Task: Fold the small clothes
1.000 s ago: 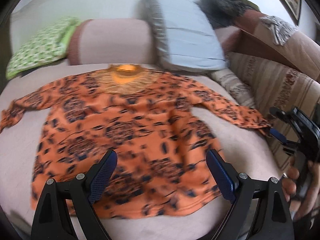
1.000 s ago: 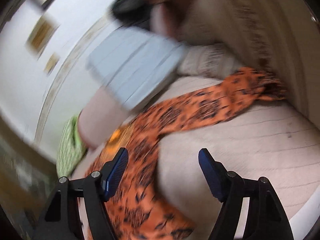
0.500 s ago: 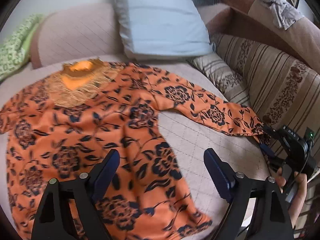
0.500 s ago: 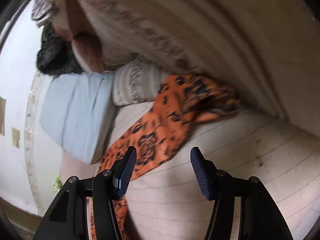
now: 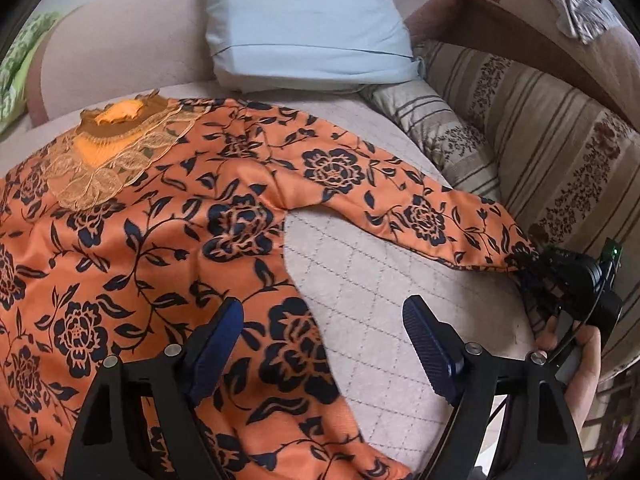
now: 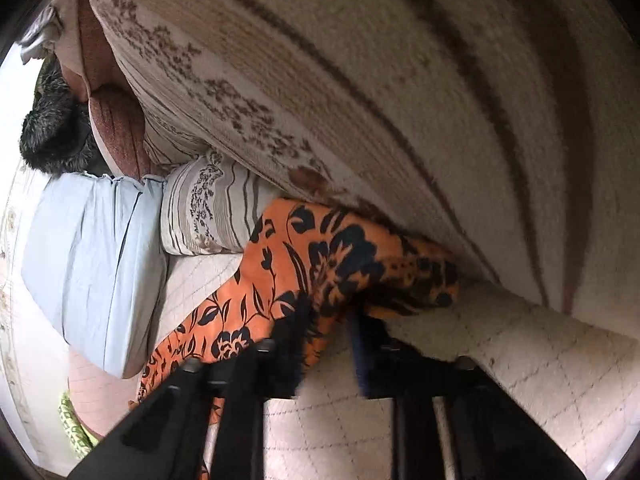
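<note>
An orange blouse with dark flowers (image 5: 160,240) lies spread flat on a quilted beige cover (image 5: 360,280), its gold lace collar (image 5: 116,148) at the far side. Its right sleeve (image 5: 400,208) stretches out to the striped backrest. My right gripper (image 5: 534,270) is shut on the sleeve's cuff; in the right wrist view the cuff (image 6: 340,256) bunches between the blurred closed fingers of the right gripper (image 6: 328,320). My left gripper (image 5: 324,332) hangs open above the blouse's right side edge, one finger over fabric, the other over bare cover, gripping nothing.
A light blue pillow (image 5: 304,24) and a pink bolster (image 5: 120,48) stand behind the collar. A striped cushion (image 5: 440,128) and the striped backrest (image 5: 560,140) close off the right side. A green patterned pillow (image 5: 16,72) lies far left. A hand (image 5: 580,364) holds the right gripper.
The left wrist view slid right and lower, from the blouse's middle to its right edge. The right gripper dropped onto the sleeve's end and closed on the cuff.
</note>
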The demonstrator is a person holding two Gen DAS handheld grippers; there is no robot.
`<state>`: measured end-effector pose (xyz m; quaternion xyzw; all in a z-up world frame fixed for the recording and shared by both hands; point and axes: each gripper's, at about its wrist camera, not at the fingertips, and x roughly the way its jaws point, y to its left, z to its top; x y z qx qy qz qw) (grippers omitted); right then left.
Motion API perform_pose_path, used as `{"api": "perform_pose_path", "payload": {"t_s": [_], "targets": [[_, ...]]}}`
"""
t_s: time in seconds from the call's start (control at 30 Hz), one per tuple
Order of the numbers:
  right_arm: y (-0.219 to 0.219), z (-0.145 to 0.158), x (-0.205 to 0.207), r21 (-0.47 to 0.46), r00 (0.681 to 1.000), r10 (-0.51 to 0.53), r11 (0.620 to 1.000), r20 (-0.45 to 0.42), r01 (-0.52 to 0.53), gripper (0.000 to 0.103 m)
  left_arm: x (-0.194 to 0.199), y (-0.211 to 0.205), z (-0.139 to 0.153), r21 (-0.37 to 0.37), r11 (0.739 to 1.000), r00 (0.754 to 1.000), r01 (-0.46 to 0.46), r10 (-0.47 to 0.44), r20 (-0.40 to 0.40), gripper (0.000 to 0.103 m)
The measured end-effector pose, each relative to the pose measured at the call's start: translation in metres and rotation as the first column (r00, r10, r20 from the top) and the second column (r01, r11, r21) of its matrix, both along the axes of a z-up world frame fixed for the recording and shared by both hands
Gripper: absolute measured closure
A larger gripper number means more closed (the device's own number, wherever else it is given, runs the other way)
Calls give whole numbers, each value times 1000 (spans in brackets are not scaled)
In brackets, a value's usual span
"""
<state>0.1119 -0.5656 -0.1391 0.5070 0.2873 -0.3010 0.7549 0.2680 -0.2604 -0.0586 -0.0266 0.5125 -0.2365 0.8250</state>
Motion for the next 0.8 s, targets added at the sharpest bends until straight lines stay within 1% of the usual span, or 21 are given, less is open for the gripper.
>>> {"api": "perform_pose_path", "payload": {"t_s": [0.07,0.13,0.2,0.27,0.3,0.37,0.4,0.47,0.53,0.57,0.6,0.63,0.67,0.7,0.73,0.8], "targets": [[-1,2,1,-13,1000,-2,1000,15,2,97,2,5,0,-16,1000,1000,-8,8,-6,22],[-1,5,4,-31,1000,7,999,25,-7,97,2,9,1,-3,1000,1000,-13,13,9,22],[4,16,6,-60,998,27,998,55,-24,98,0,16,5,-2,1000,1000,-15,15,17,22],[16,35,13,-137,992,83,988,100,-69,98,0,28,8,-13,999,999,-33,33,22,22],[26,49,17,-189,984,129,976,125,-104,98,1,34,9,-23,999,999,-44,44,18,22],[48,75,25,-291,962,217,943,163,-163,98,4,51,12,-41,997,998,-68,68,13,22],[62,86,31,-332,943,275,921,188,-203,98,5,60,13,-48,996,997,-79,80,14,22],[97,106,45,-411,887,411,860,211,-301,98,9,82,18,-69,992,994,-103,104,18,22],[140,127,57,-507,807,556,763,200,-400,98,12,106,21,-90,987,991,-131,133,14,22],[159,134,61,-530,761,615,725,210,-440,98,14,122,22,-111,982,988,-150,151,6,22],[179,140,64,-546,699,678,683,227,-485,98,16,133,21,-125,979,987,-162,163,-3,22],[201,146,69,-562,636,736,635,232,-531,98,19,153,19,-156,970,982,-187,185,-27,22],[220,147,76,-569,589,774,598,230,-564,98,21,165,19,-178,964,980,-199,195,-42,22],[245,149,79,-571,525,820,549,228,-611,98,22,184,16,-214,952,976,-219,210,-66,22],[261,149,81,-568,485,845,517,223,-640,98,22,197,14,-233,945,973,-231,219,-80,22],[299,144,86,-563,403,896,435,188,-703,98,22,227,8,-260,929,964,-265,247,-101,22]]}}
